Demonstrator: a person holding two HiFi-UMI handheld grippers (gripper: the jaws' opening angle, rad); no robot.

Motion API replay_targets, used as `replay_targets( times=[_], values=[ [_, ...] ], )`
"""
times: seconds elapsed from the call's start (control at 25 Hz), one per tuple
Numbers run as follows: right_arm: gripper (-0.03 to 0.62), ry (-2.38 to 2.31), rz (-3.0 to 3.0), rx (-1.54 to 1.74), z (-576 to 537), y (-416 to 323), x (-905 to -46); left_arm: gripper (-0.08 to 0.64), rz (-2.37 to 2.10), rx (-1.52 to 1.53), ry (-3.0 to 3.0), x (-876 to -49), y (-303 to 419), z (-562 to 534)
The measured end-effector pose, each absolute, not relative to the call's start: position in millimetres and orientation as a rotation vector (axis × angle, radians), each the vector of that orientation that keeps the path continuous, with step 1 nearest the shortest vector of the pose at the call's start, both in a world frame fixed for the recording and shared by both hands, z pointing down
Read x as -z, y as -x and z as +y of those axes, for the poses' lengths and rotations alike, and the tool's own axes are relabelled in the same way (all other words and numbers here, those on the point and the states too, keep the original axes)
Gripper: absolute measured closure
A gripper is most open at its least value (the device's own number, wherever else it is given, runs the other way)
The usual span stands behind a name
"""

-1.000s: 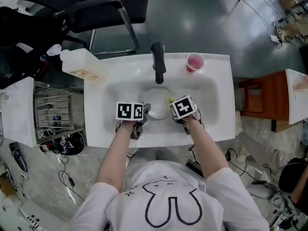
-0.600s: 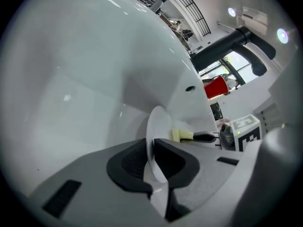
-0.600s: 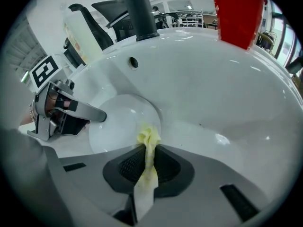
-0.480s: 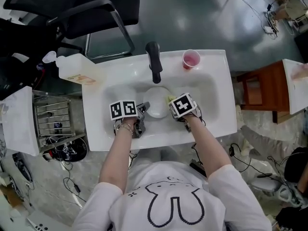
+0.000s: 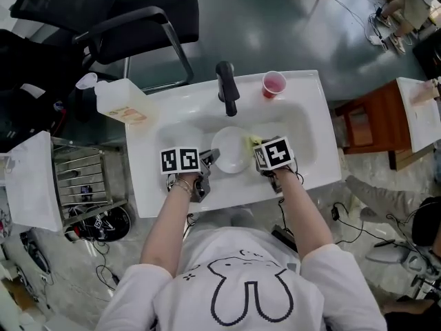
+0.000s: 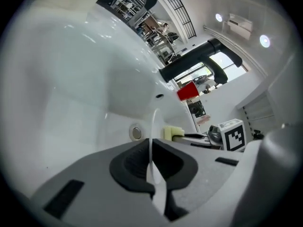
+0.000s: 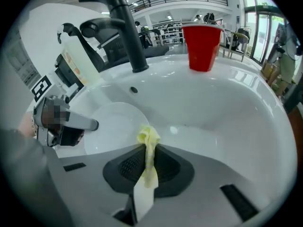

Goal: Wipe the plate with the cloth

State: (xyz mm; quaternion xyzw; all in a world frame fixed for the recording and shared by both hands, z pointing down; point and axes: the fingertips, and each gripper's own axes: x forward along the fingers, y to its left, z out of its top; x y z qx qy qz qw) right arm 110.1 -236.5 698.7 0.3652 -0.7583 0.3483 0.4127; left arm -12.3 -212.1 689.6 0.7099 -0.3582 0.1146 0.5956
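A white plate (image 5: pixel 231 150) hangs tilted over the basin of the white sink (image 5: pixel 306 133). My left gripper (image 5: pixel 209 161) is shut on the plate's left rim; its jaws have just been closing on it. In the left gripper view the rim (image 6: pixel 152 126) runs edge-on between the pads of the left gripper (image 6: pixel 152 163). My right gripper (image 5: pixel 257 149) is shut on a small yellow cloth (image 5: pixel 253 142) at the plate's right edge. In the right gripper view the cloth (image 7: pixel 149 141) sticks up out of the right gripper (image 7: pixel 147 168), beside the plate (image 7: pixel 116 126).
A black faucet (image 5: pixel 226 88) stands at the back of the sink, with a red cup (image 5: pixel 273 85) to its right. A clear plastic jug (image 5: pixel 120 102) lies at the back left. A wire dish rack (image 5: pixel 83 178) is left of the sink. The drain (image 6: pixel 136 133) sits in the basin floor.
Both grippers have risen, and the plate has come up off the basin floor with the left one. The cloth stays in the right gripper.
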Motion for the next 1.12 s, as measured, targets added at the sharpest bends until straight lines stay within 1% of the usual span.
replay_targets(
  times=[0.36, 0.64, 0.88, 1.12],
  values=[
    [0.541, -1.148, -1.997, -0.799, -227.0, -128.6, -615.2, 0.543, -0.78, -0.261, -1.775, -636.9, -0.6, -199.9],
    [0.54, -1.302, -2.127, -0.71, -228.0, -141.3, -535.6, 0.543, -0.743, -0.217, -1.943, -573.7, -14.0, -197.9],
    [0.54, -1.384, -2.224, -0.525, -234.5, -141.6, -464.9, 0.543, -0.744, -0.176, -2.118, -505.7, -22.2, -203.6],
    [0.54, -1.479, -2.344, -0.317, -245.7, -134.4, -388.2, 0.543, -0.818, -0.132, -2.248, -442.9, -6.7, -219.8]
  ],
)
